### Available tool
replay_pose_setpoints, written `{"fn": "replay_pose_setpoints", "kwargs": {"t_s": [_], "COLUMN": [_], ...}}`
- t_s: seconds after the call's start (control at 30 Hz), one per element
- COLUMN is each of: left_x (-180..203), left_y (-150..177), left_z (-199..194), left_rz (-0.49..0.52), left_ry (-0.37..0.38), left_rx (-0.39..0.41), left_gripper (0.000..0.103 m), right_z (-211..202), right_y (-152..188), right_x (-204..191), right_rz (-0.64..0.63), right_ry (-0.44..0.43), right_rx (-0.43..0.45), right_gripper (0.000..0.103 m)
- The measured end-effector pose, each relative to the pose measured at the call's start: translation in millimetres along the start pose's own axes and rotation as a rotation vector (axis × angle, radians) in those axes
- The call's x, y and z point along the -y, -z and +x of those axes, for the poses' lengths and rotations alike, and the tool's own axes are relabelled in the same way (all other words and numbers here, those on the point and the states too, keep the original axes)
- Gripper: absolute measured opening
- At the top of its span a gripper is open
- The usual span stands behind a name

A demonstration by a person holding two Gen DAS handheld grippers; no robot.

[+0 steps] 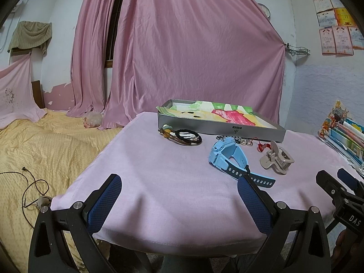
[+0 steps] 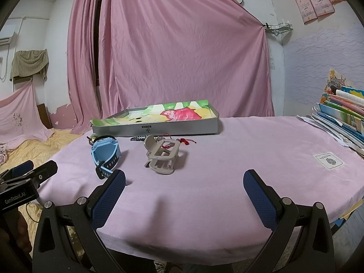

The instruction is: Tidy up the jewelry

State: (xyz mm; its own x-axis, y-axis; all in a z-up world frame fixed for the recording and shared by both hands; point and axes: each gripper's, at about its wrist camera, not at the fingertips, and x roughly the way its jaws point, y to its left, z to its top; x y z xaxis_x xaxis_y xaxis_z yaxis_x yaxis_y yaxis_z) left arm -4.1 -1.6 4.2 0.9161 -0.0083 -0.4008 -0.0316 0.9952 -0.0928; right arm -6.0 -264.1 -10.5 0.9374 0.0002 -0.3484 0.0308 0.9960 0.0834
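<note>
On the pink-covered table lie a light blue watch (image 1: pixel 229 157) (image 2: pixel 105 153), a beige hair claw clip (image 1: pixel 276 158) (image 2: pixel 162 157), a black hair tie with charms (image 1: pixel 182 136), a red string trinket (image 1: pixel 261 146) (image 2: pixel 183 141) and a dark bead chain (image 2: pixel 137 138). Behind them sits a grey shallow box (image 1: pixel 218 127) (image 2: pixel 159 129) lined with colourful paper. My left gripper (image 1: pixel 179 191) is open at the table's near edge, short of the watch. My right gripper (image 2: pixel 185 188) is open too, near the front edge, with the clip ahead of it.
A stack of books and folders (image 1: pixel 345 136) (image 2: pixel 341 116) lines the right side of the table. A bed with a yellow cover (image 1: pixel 45 141) and a dark cable (image 1: pixel 34 188) lies to the left. Pink curtains (image 1: pixel 182 50) hang behind. A white label (image 2: pixel 328 160) marks the cloth at right.
</note>
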Motion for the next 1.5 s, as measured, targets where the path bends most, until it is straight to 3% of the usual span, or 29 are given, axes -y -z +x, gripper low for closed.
{"fn": "replay_pose_setpoints", "kwargs": {"t_s": [0.23,0.43,0.6,0.77,0.97,1.23,1.4,1.5], "left_x": [-8.0,-6.4,3.8,8.9,15.9,28.5,31.0,31.3], "left_y": [0.2,-20.1,-37.2,-42.1,-44.0,-45.1,-45.2,-44.2], "left_z": [2.4,18.8,44.5,76.2,97.7,113.5,125.0,130.9], "left_rz": [-0.006,-0.006,0.031,0.062,0.092,0.155,0.155,0.141], "left_ry": [-0.007,0.094,0.138,0.185,0.249,0.299,0.322,0.345], "left_rx": [0.025,-0.019,-0.108,-0.224,-0.294,-0.353,-0.408,-0.436], "left_gripper": [0.102,0.102,0.102,0.102,0.077,0.061,0.048,0.038], "right_z": [-0.4,12.5,34.7,67.9,99.9,119.8,130.3,130.9], "right_y": [-10.8,-39.9,-56.0,-55.5,-47.9,-42.4,-39.0,-39.3], "right_x": [8.4,12.2,5.2,-5.4,-8.1,-14.1,-15.9,-15.0], "right_rz": [-0.036,-0.08,-0.113,-0.141,-0.095,-0.091,-0.08,-0.067], "right_ry": [0.059,0.051,-0.02,-0.116,-0.174,-0.171,-0.171,-0.178], "right_rx": [0.053,0.069,0.014,-0.14,-0.303,-0.413,-0.48,-0.485], "right_gripper": [0.102,0.102,0.102,0.102,0.102,0.099,0.072,0.069]}}
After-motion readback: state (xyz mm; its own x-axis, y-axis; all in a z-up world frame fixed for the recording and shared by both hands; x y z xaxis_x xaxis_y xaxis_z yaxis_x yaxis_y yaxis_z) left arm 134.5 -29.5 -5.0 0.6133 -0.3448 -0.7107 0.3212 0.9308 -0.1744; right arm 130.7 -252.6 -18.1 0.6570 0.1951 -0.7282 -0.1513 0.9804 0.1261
